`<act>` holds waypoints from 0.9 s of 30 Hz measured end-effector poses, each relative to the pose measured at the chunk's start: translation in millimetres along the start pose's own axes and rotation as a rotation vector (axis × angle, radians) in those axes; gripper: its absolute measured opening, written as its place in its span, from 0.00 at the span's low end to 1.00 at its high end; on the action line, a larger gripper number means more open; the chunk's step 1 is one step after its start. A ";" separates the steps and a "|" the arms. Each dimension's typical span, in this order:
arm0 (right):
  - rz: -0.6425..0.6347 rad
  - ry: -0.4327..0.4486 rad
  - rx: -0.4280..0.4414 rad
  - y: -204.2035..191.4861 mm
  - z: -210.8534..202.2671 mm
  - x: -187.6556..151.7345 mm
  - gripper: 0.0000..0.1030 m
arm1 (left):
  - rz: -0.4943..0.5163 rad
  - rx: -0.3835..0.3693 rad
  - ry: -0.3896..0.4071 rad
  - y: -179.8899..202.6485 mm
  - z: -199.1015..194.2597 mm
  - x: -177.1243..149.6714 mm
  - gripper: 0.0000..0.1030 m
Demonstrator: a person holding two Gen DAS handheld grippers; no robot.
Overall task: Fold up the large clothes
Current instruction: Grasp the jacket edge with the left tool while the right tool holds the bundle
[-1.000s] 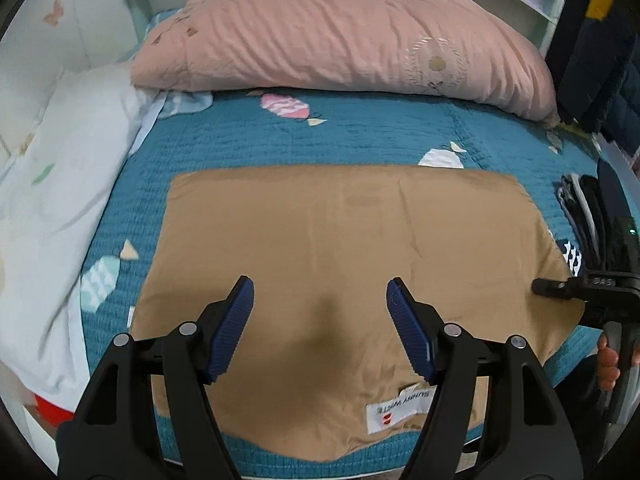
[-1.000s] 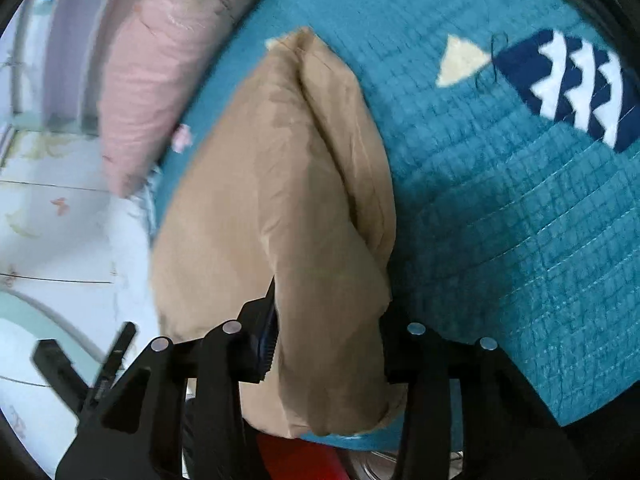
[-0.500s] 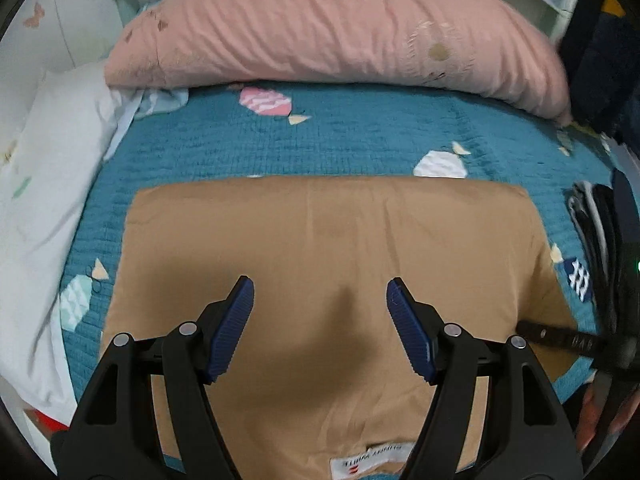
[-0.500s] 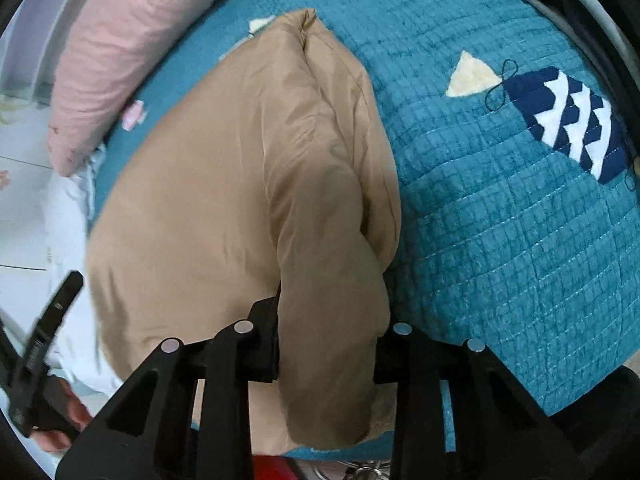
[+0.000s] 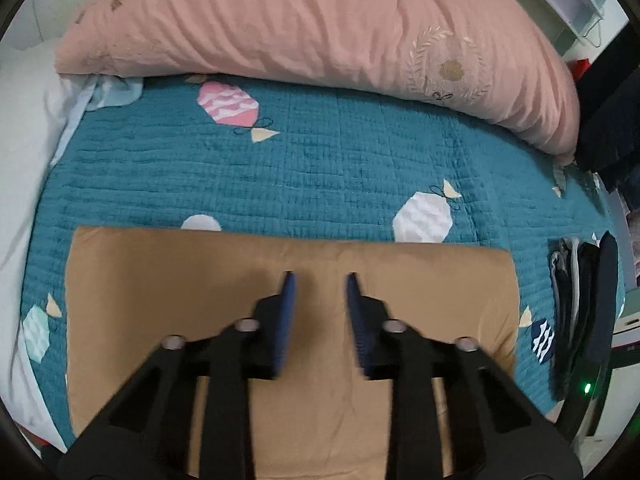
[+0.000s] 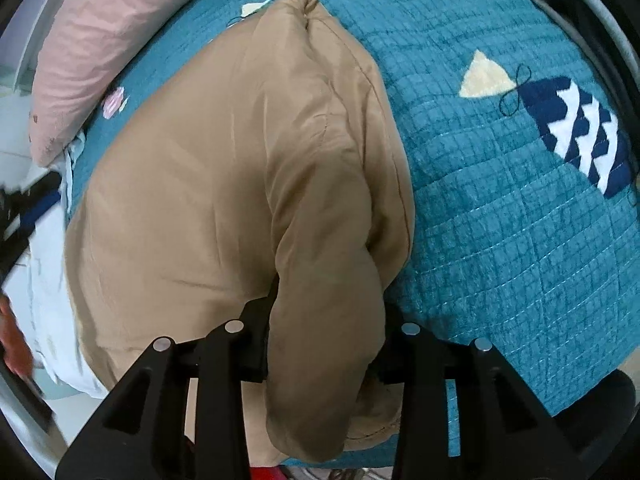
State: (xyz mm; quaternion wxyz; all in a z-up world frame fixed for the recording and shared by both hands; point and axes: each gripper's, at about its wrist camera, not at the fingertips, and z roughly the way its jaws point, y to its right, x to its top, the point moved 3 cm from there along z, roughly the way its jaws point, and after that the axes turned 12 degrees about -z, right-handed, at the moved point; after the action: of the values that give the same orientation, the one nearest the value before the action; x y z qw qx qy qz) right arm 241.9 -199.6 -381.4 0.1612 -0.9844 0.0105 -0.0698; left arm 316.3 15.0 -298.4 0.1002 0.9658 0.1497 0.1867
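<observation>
A tan garment (image 5: 168,288) lies flat and folded into a rectangle on the teal quilt (image 5: 320,168). My left gripper (image 5: 320,284) hovers above its middle with the blue pads a narrow gap apart, nothing between them. In the right wrist view my right gripper (image 6: 326,320) is shut on a raised fold at the edge of the tan garment (image 6: 224,168), which bulges up over the fingers and hides the pads.
A large pink pillow (image 5: 320,28) lies across the far side of the bed. White bedding (image 5: 28,128) is at the left. Dark folded clothes (image 5: 588,308) stand at the right edge. The quilt's near edge (image 6: 540,380) runs by the right gripper.
My left gripper's jaws have narrowed from wide open to a small gap and moved forward over the garment. My right gripper keeps its hold and has lifted the fold slightly.
</observation>
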 end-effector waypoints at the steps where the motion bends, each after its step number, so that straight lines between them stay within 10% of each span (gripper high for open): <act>1: -0.002 0.000 0.000 -0.8 1.5 0.5 0.33 | -0.008 0.017 -0.036 0.3 6.7 4.4 0.17; 12: 0.043 -0.019 0.014 5.1 3.6 3.2 0.35 | -0.050 0.018 -0.281 -9.5 103.7 14.8 0.07; 23: 0.050 -0.023 0.017 7.4 4.6 5.1 0.37 | 0.024 0.124 -0.398 -6.9 85.5 -25.2 0.03; 27: 0.046 -0.017 0.004 7.2 3.6 3.3 0.37 | -0.123 0.088 -0.460 -18.0 84.4 -16.3 0.03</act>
State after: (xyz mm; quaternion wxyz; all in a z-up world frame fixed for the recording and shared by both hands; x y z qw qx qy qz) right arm 245.7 -205.4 -386.6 0.1647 -0.9841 0.0317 -0.0579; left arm 330.3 14.8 -385.1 0.1008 0.9754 0.1894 -0.0511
